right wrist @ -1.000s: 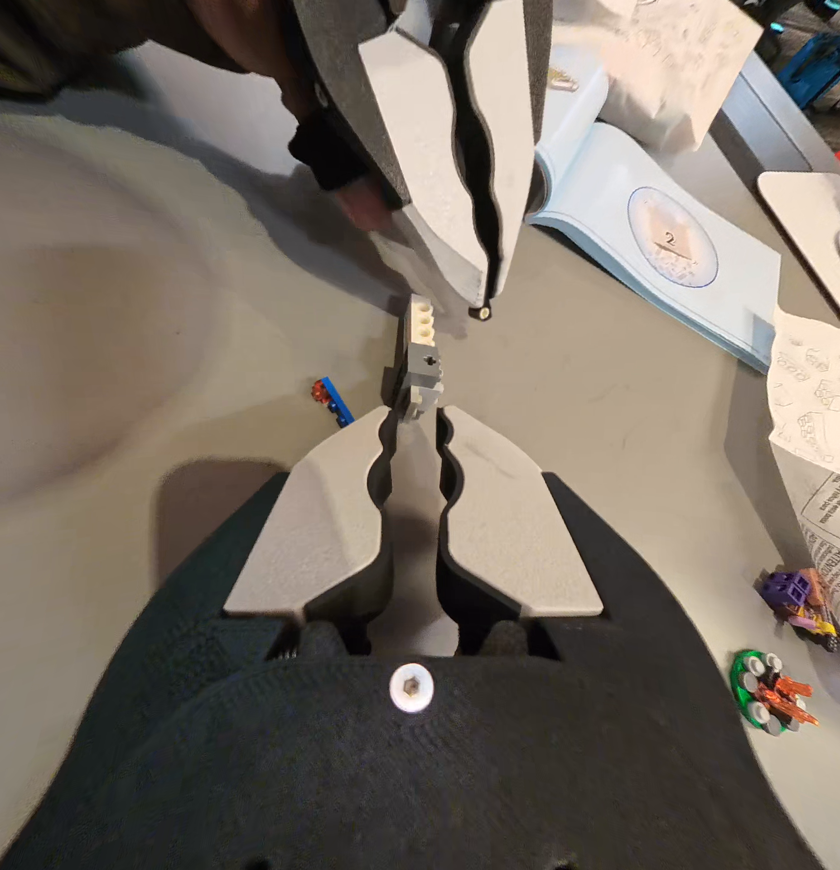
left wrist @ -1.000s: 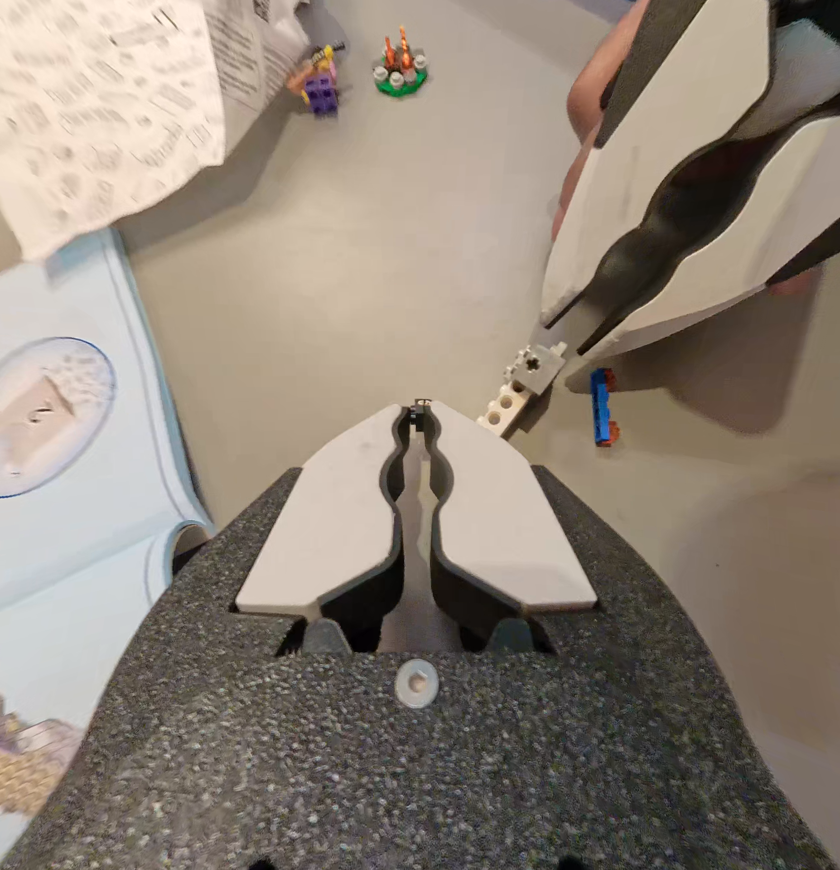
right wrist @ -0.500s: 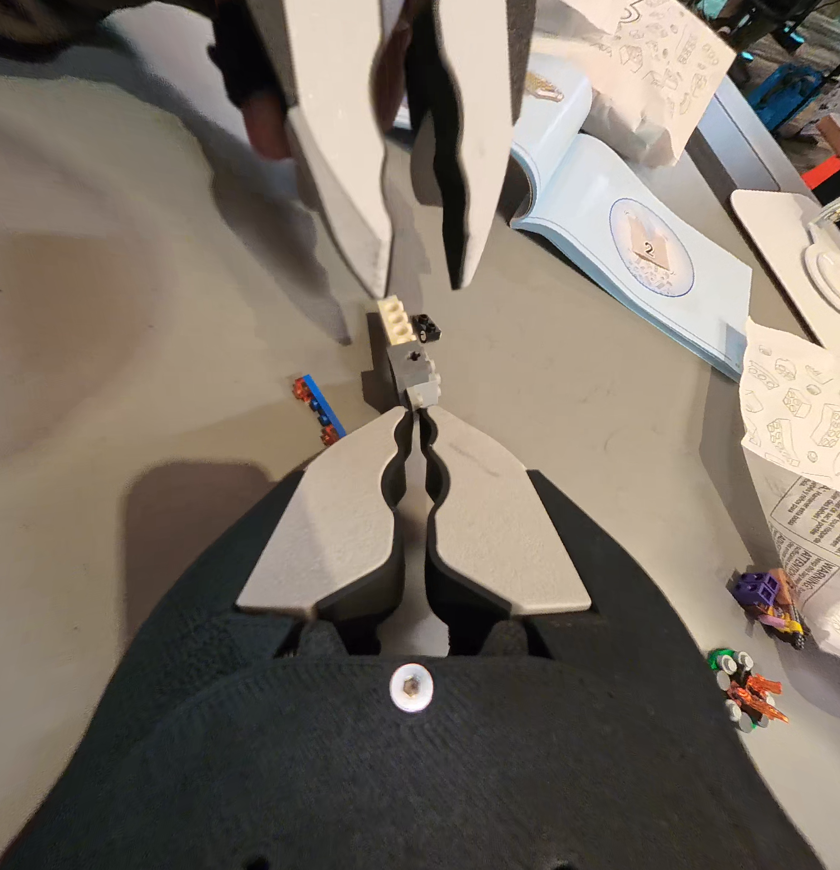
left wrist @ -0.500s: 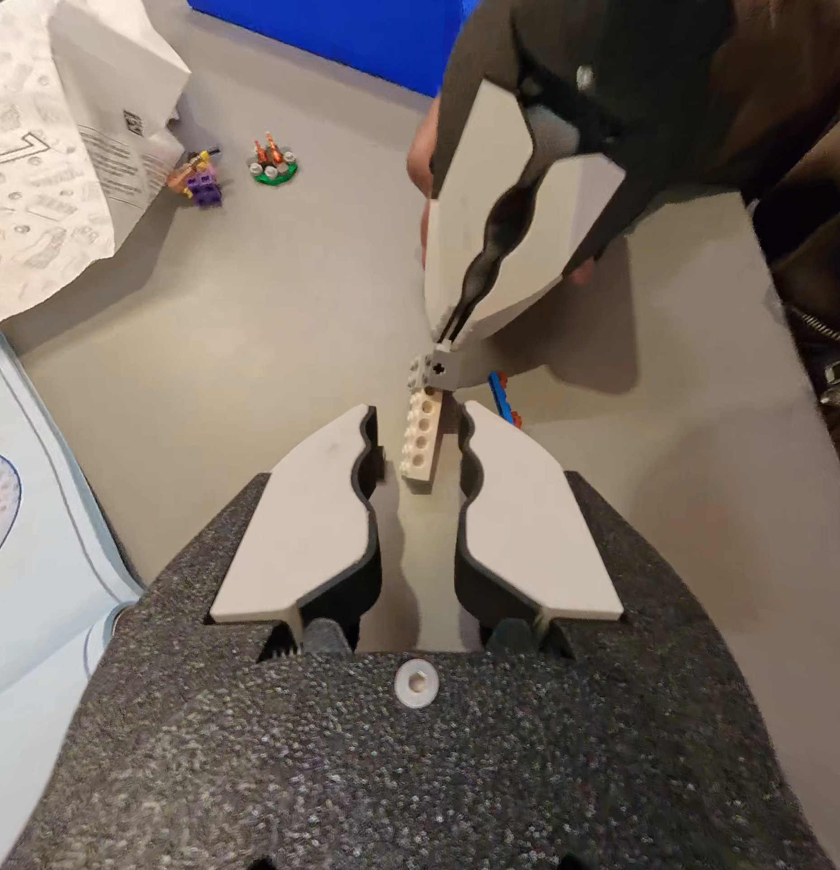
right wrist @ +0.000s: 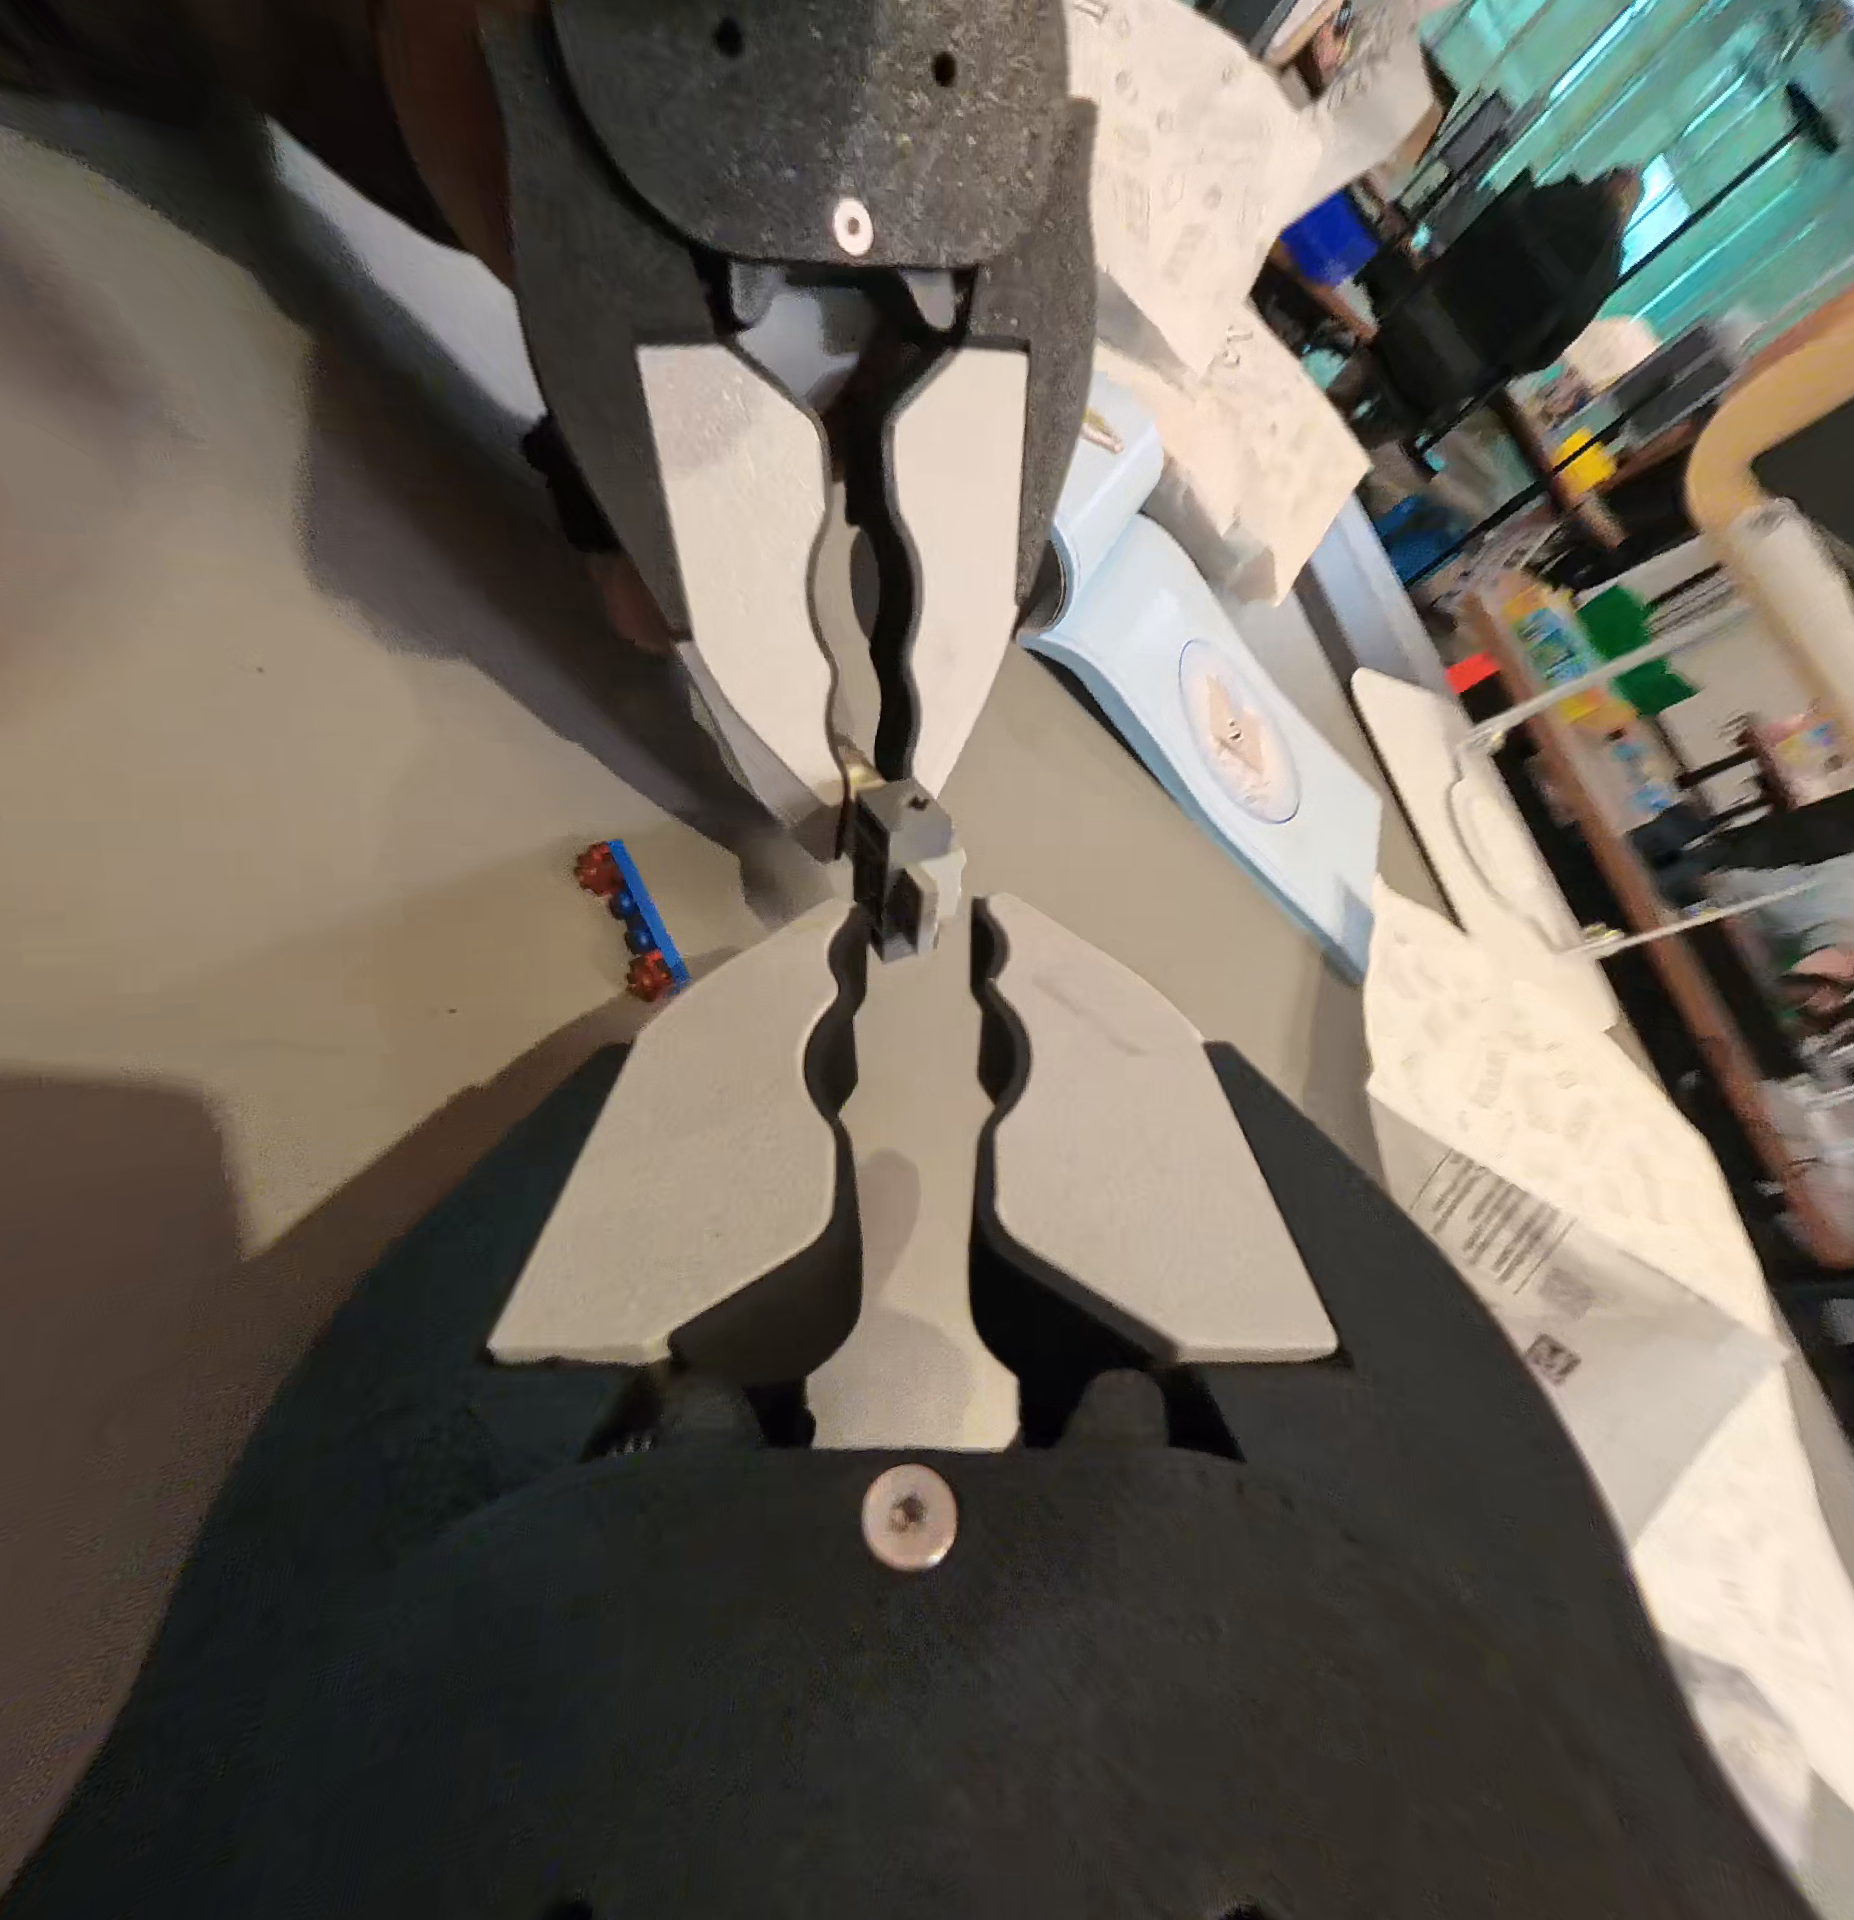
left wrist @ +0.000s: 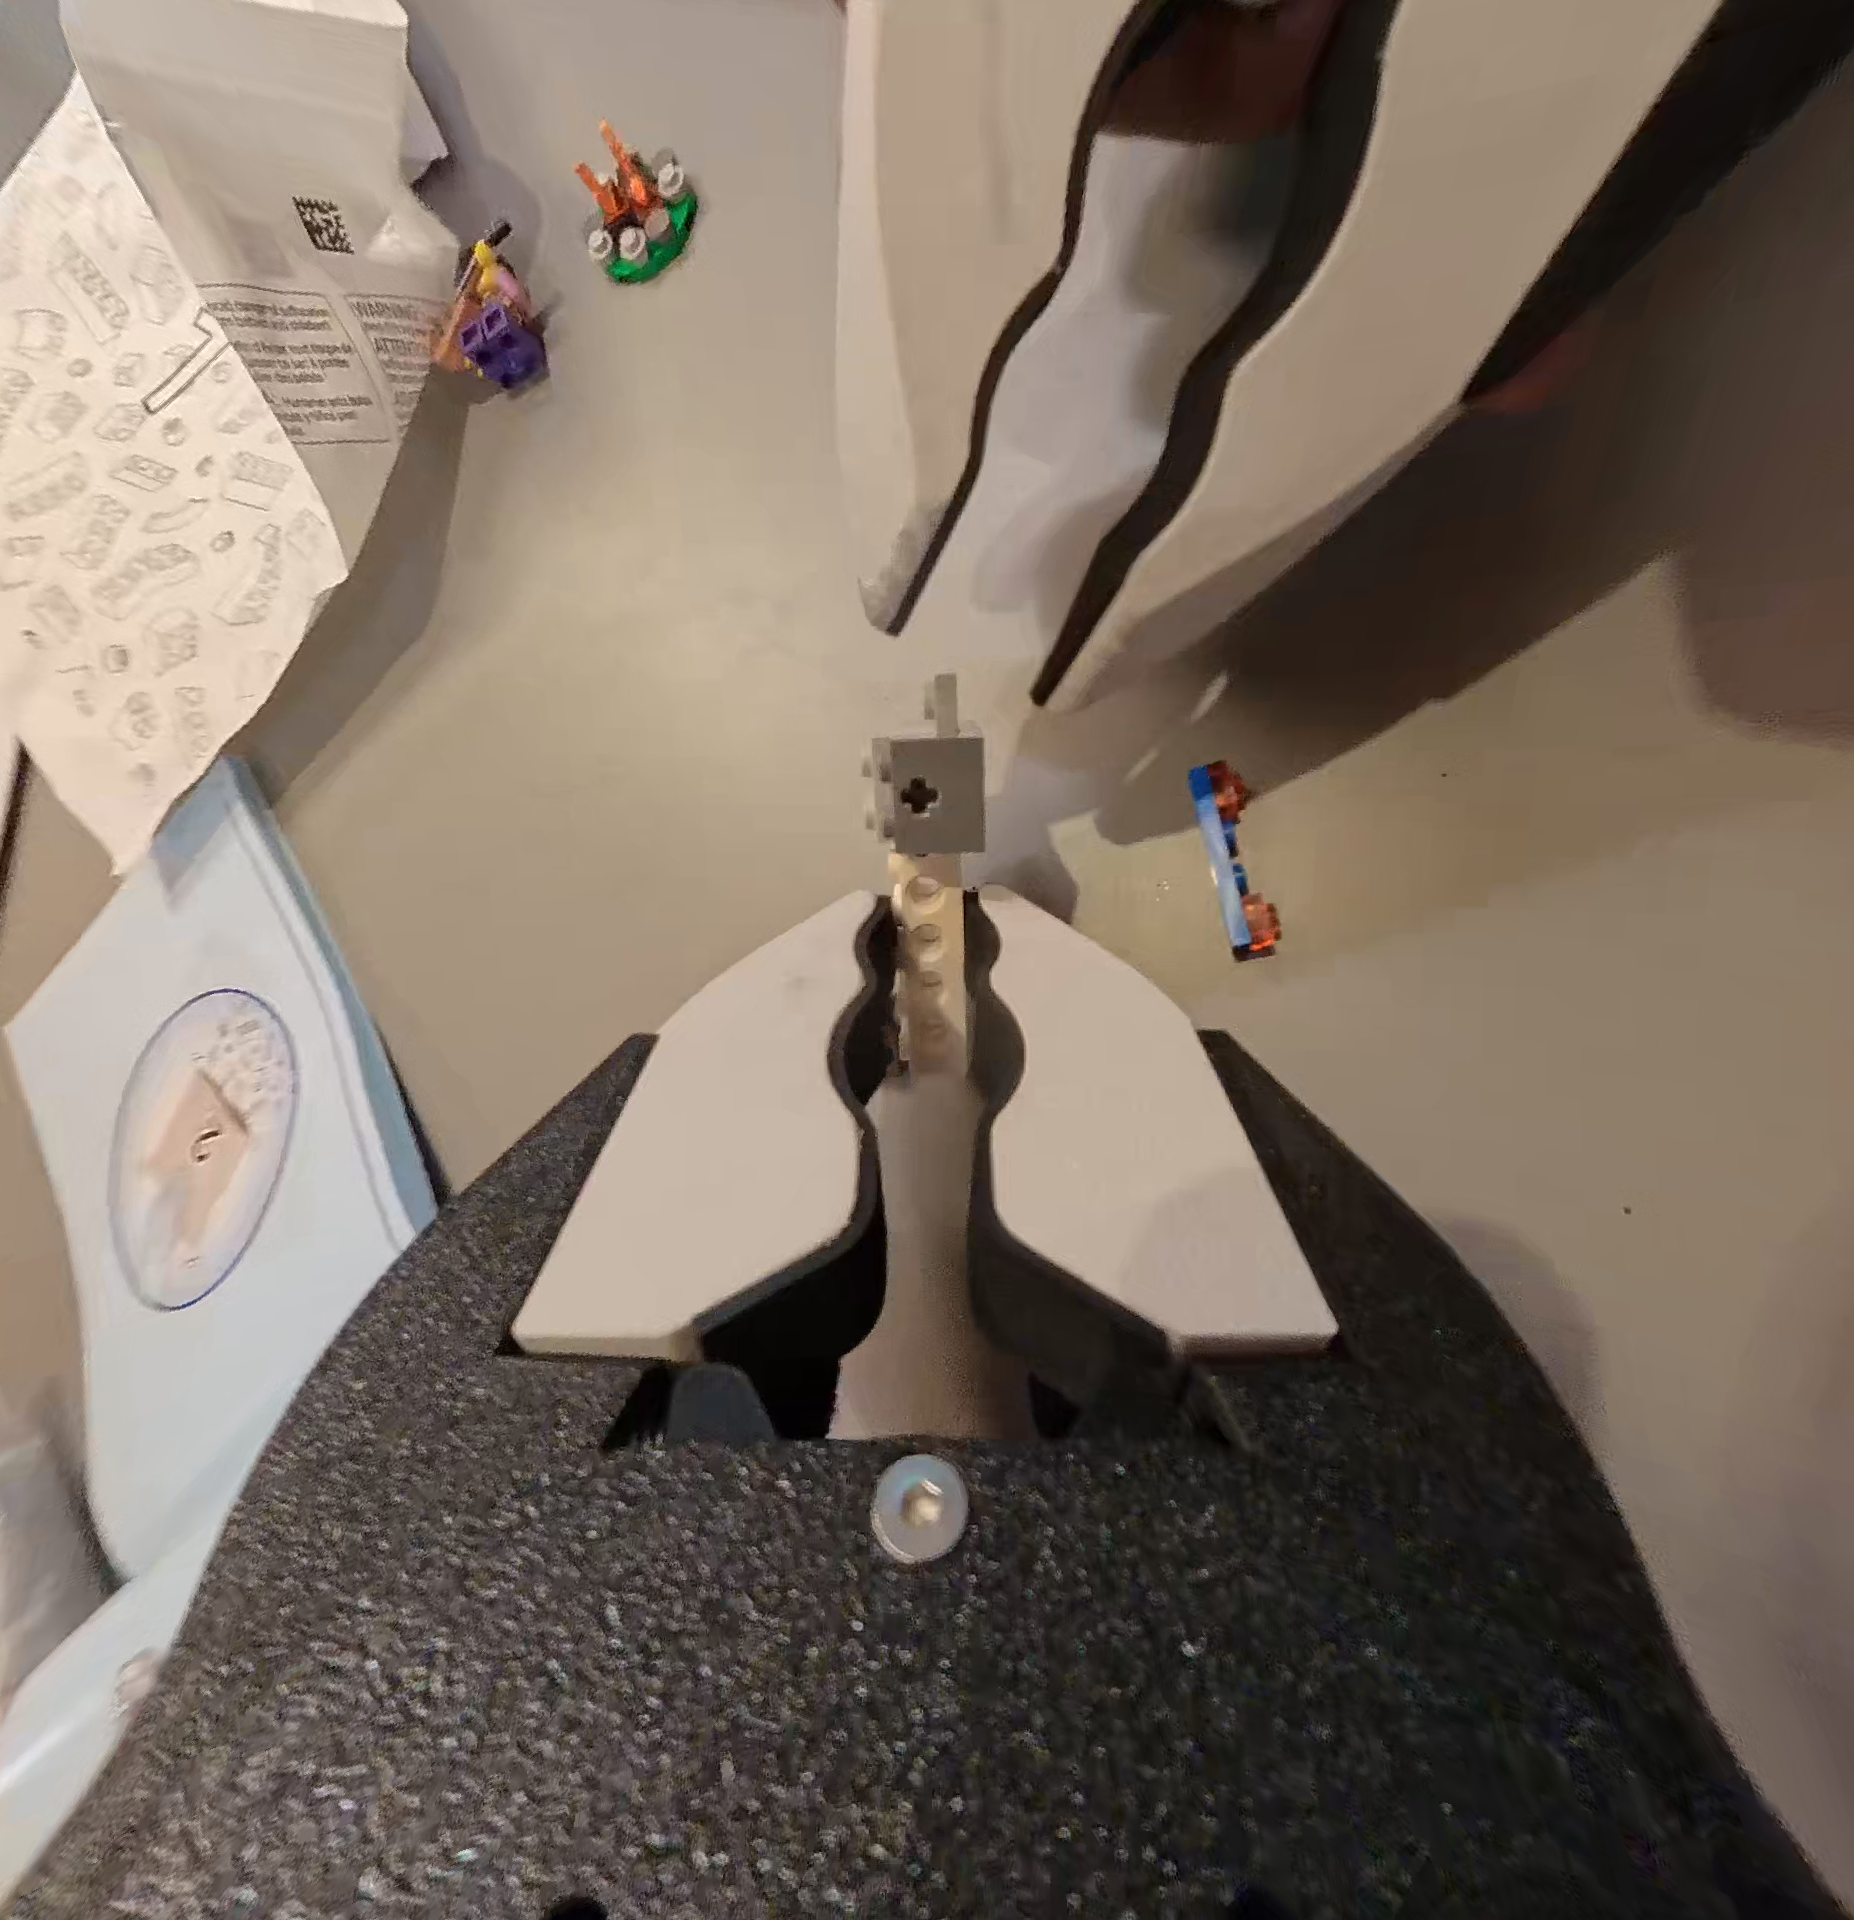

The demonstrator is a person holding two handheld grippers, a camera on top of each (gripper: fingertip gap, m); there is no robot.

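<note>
Two grippers meet at the brick assembly (left wrist: 928,831): our left gripper (left wrist: 930,914) clamps its cream beam, so we should steady that while the right gripper (right wrist: 907,930), jaws apart, closes squarely on the grey end.

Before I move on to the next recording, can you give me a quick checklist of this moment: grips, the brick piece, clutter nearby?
1. Left gripper shut on the cream beam: ok.
2. Grey block attached to the beam's far end: ok.
3. Right gripper open, with the grey block's end between its fingertips and the pads not pressing on it: ok.
4. Blue plate on the table, apart from both grippers: ok.
5. Booklet and paper sheet off to the side: ok.
6. Beam lifted off the table: cannot tell.
</note>
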